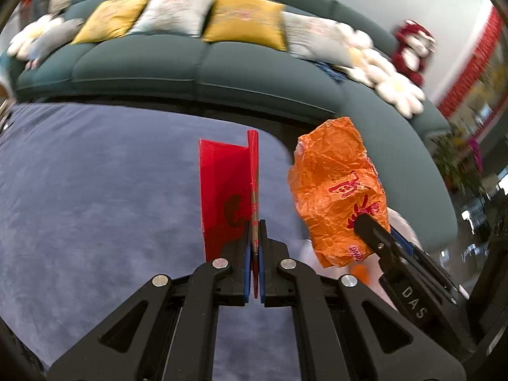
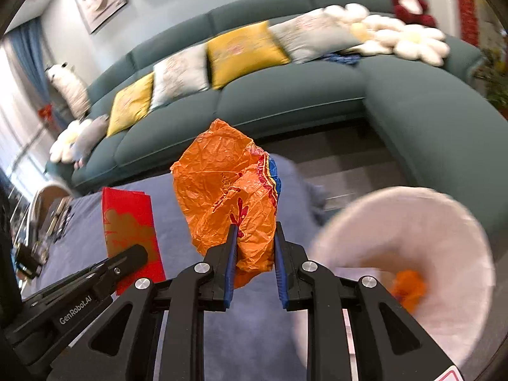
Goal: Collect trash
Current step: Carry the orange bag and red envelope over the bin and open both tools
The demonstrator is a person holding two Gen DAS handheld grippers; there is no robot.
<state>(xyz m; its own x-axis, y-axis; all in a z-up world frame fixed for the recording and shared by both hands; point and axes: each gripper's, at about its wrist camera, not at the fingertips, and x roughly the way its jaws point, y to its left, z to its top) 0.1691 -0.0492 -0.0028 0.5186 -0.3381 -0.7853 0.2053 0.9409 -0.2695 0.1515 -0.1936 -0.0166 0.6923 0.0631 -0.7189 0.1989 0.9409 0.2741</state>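
Observation:
My left gripper (image 1: pixel 254 225) is shut on a folded red envelope (image 1: pixel 222 197) and holds it upright above the blue carpet. My right gripper (image 2: pixel 254 227) is shut on a crumpled orange plastic wrapper (image 2: pixel 222 190), held in the air. The wrapper also shows in the left wrist view (image 1: pixel 336 184), with the right gripper (image 1: pixel 365 222) clamped on it. The red envelope shows in the right wrist view (image 2: pixel 130 222), with the left gripper (image 2: pixel 139 254) on it. A white-lined trash bin (image 2: pixel 444 222) stands low right of the right gripper, blurred, with orange trash inside.
A dark green corner sofa (image 1: pixel 222 63) with yellow and grey cushions (image 1: pixel 244 19) curves round the far side. Blue carpet (image 1: pixel 95 190) lies below. A low table with small items (image 2: pixel 41 222) stands at left. A potted plant (image 1: pixel 457 158) stands at right.

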